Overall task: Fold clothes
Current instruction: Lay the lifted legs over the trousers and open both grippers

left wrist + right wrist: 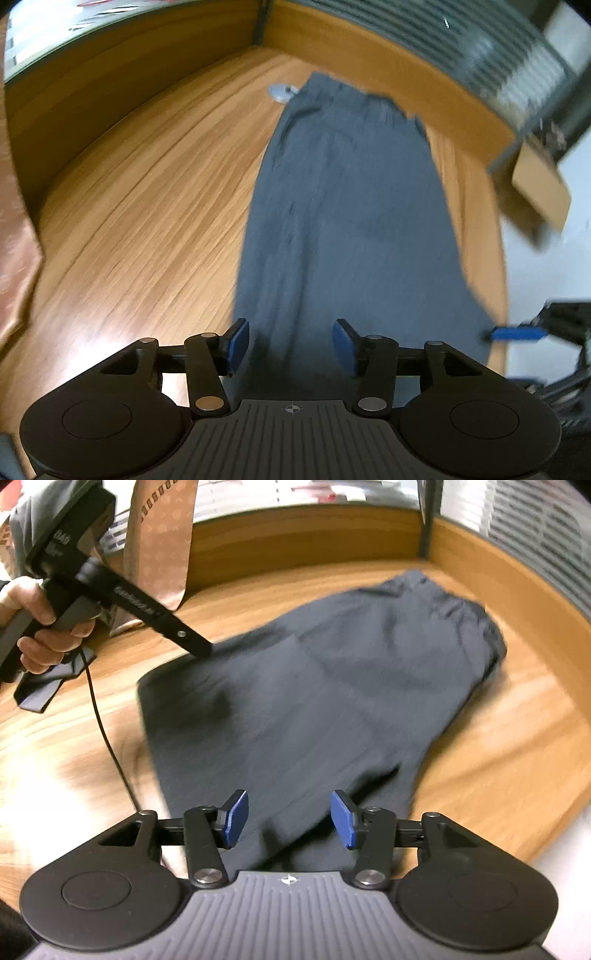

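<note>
Nearest the lens, the left tongs (pixel 290 343) are being held wide apart, blue pads (pixel 237 341) clear of everything, with nothing pinched between them. Just beyond and beneath them the dark grey garment (pixel 343 221) is being shown laid flat on the wooden tabletop (pixel 147 192), stretching away as a long strip toward the far corner. At the right edge of that view a blue-tipped piece of the other tool (pixel 517 333) is being glimpsed beside the cloth's hem.

In the right wrist view, the right tongs (pixel 290 819) are likewise being kept wide, pads (pixel 341 821) parted, and no fabric is being gripped; the garment's (pixel 314 701) near end is lying under the gap. The cloth is being seen folded along its length, what is probably a gathered waistband at its far end near the raised wooden rim (pixel 517 602), though blur is making that hard to confirm. Further left, the left tool's black body is being clasped by a person's hand (pixel 33 627), its tip hovering over the garment's left edge. A thin cable (pixel 107 738) is being trailed across the tabletop (pixel 498 775) beneath it. Behind, a patterned pinkish bag (pixel 159 542) is standing against the rim.
</note>
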